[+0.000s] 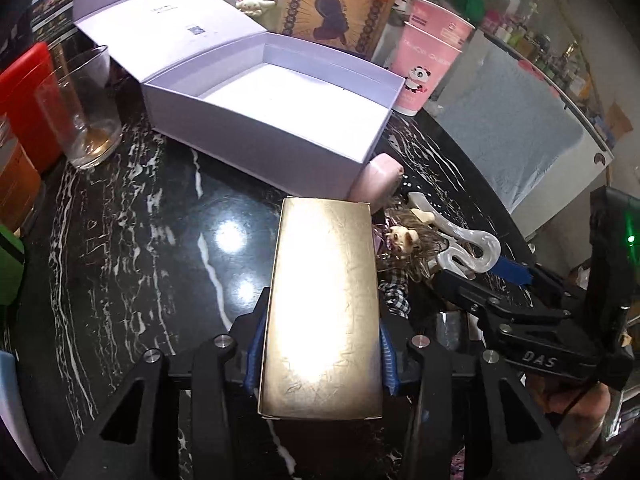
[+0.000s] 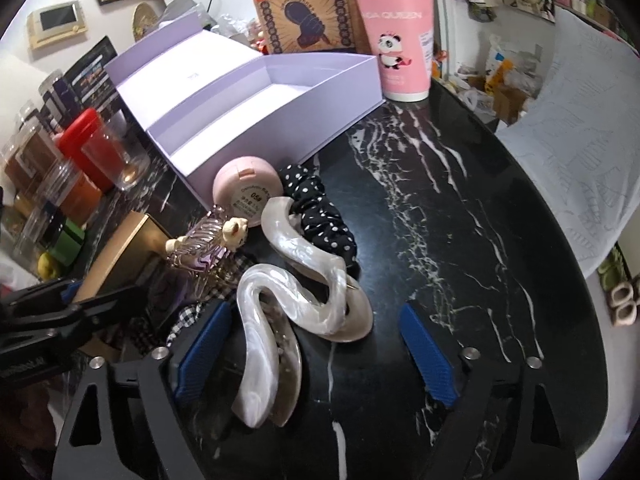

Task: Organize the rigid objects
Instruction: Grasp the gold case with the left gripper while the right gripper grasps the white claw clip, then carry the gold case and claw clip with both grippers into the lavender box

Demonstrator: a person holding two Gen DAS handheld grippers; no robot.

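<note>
My left gripper point(image 1: 320, 348) is shut on a gold box point(image 1: 324, 300) and holds it over the black marble table, short of the open lilac box point(image 1: 256, 136). My right gripper point(image 2: 316, 348) is open around a pearly white wavy hair claw point(image 2: 296, 296) that lies on the table. A pink round compact point(image 2: 244, 192), a clear purple hair clip with bear charms point(image 2: 208, 240) and a black polka-dot scrunchie point(image 2: 320, 216) lie just beyond it. The lilac box point(image 2: 256, 120) is open, with nothing in it. The right gripper also shows in the left wrist view point(image 1: 520, 280).
A pink panda paper cup point(image 2: 400, 40) and a brown printed bag point(image 2: 300, 12) stand behind the lilac box. A drinking glass point(image 1: 84, 112) and a red container point(image 1: 28, 92) stand at the left. A checked cloth point(image 1: 394, 284) lies by the clips. The table edge curves on the right.
</note>
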